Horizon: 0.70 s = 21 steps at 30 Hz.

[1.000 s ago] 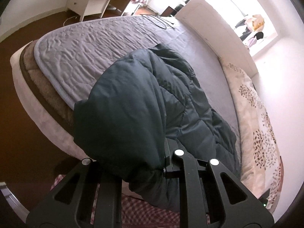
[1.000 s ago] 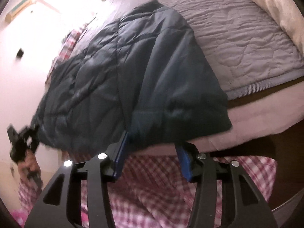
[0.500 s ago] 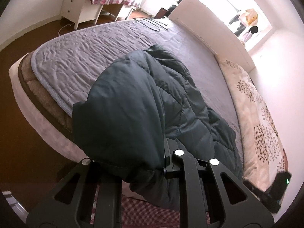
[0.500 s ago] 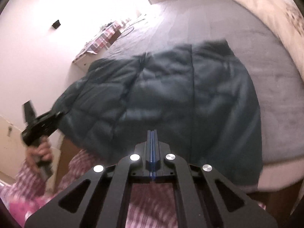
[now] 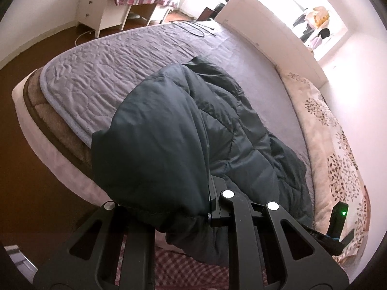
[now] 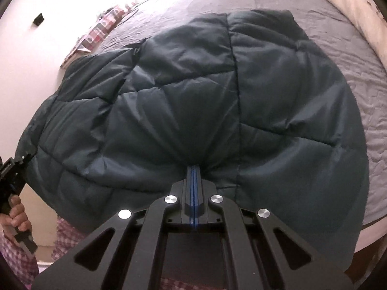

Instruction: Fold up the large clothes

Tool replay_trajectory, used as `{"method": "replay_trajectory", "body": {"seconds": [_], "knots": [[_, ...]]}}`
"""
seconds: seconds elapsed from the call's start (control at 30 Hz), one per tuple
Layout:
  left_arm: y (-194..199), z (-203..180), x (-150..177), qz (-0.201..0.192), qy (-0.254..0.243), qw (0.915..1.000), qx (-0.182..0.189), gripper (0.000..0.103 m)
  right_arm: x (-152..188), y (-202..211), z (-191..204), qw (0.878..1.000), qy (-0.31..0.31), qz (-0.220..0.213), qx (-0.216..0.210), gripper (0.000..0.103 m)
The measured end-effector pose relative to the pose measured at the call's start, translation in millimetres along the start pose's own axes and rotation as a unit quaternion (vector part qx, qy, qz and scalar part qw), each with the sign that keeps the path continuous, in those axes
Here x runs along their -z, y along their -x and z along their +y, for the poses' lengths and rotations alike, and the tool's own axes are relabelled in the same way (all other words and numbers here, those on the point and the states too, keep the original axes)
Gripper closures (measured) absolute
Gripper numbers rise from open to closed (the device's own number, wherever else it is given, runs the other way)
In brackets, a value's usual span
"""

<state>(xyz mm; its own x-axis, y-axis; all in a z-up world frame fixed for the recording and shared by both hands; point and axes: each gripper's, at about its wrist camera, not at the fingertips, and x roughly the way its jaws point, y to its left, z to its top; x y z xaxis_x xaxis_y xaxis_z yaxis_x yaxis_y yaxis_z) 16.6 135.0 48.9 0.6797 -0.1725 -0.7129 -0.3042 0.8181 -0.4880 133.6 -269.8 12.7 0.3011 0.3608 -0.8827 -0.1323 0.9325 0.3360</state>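
A dark teal quilted jacket (image 5: 157,133) lies spread on the grey bed (image 5: 116,55), with its near edge hanging over the bed's side. My left gripper (image 5: 206,207) is shut on a bunched fold of that near edge, and fabric drapes over its left finger. In the right wrist view the jacket (image 6: 193,84) fills the middle. There my right gripper (image 6: 193,169) is shut, blue pads together, and the hem puckers into creases at its tips. The left gripper (image 6: 12,176) shows at the far left, held by a hand.
A floral cream duvet (image 5: 338,145) lies along the bed's far side by the white headboard (image 5: 266,31). A black cable (image 5: 193,27) rests on the bed. A white desk with a plaid cloth (image 5: 104,12) stands on the brown floor (image 5: 36,205). Pink plaid clothing (image 5: 193,263) is below the grippers.
My right gripper went from open at the jacket's corner to shut, and slid along the hem to its middle, where fabric now bunches at the tips. The left gripper kept its hold.
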Motion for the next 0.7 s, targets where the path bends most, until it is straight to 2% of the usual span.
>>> {"method": "replay_trajectory", "body": {"seconds": [0.1, 0.33, 0.7], "knots": [[0, 0, 1, 0.0, -0.002, 1.0, -0.001, 0.086, 0, -1, -4, 1.0, -0.014, -0.002, -0.009, 0.103], [1, -3, 3, 0.0, -0.005, 1.0, -0.003, 0.086, 5, -1, 6, 1.0, 0.015, -0.013, 0.02, 0.103], [1, -1, 5, 0.004, -0.004, 1.0, -0.004, 0.086, 7, -4, 8, 1.0, 0.007, -0.015, 0.022, 0.103]]}}
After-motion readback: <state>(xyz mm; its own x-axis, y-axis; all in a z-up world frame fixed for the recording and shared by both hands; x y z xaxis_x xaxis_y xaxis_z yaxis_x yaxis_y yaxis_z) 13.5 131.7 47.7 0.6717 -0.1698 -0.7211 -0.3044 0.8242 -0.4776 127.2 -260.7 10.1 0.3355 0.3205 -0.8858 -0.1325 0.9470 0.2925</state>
